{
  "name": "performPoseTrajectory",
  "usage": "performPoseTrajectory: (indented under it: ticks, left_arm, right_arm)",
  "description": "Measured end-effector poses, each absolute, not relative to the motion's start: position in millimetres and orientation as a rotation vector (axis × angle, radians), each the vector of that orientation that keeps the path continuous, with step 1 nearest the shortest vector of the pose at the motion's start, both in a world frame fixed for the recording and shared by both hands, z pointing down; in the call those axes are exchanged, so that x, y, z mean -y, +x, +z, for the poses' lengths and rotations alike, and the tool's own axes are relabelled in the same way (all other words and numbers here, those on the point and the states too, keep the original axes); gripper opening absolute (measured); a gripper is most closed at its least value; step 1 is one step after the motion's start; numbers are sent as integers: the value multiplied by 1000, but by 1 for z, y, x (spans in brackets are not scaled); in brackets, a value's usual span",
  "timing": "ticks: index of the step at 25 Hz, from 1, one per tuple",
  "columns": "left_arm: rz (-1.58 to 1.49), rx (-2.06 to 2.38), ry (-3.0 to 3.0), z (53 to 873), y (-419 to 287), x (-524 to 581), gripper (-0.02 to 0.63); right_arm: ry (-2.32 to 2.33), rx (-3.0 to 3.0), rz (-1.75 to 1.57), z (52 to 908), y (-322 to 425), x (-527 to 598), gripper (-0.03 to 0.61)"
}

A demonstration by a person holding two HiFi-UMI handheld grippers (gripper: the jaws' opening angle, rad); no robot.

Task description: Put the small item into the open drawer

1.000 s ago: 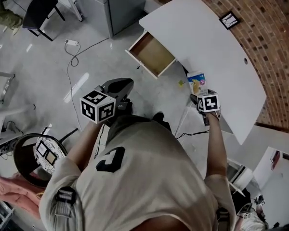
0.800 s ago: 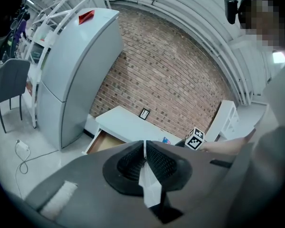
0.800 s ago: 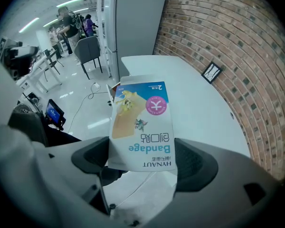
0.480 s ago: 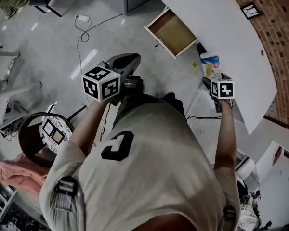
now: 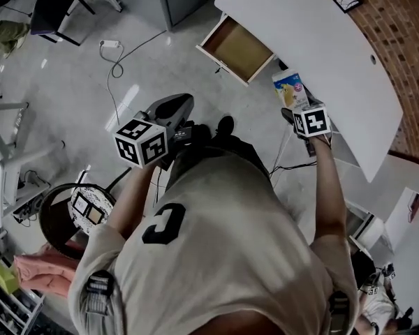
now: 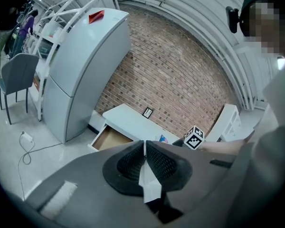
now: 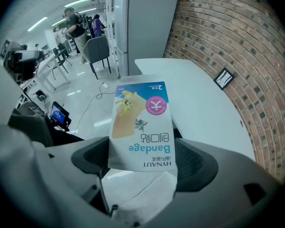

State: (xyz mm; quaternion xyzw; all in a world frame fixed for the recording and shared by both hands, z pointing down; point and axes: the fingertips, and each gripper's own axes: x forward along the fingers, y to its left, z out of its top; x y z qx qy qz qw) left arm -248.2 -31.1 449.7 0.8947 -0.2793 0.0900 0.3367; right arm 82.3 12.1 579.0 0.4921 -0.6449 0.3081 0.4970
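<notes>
Right gripper (image 7: pixel 142 158) stays clamped on box (image 5: pixel 291 89), held at desk (image 5: pixel 321 40) edge, near open drawer (image 5: pixel 237 47) but not over it. Little ground gained in last second; drop still ahead. Left gripper (image 6: pixel 145 163) hangs back, jaws together, empty.

Glossy printed bandage packet (image 7: pixel 141 127), wood-lined drawer (image 5: pixel 239 47), smooth matt white desk (image 5: pixel 314 40), rough brick wall (image 5: pixel 405 33)
</notes>
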Motion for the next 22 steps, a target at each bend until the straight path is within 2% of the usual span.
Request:
performPoseTrajectory:
  ticks: [9,22]
  left_arm:
    - [321,805,2348,445,-235,49,15]
    - [414,835,2377,432,-162,80,15]
  right_arm:
    - [1179,1673,796,593,72,18,382]
    - [1095,1863,862,597,77,66,382]
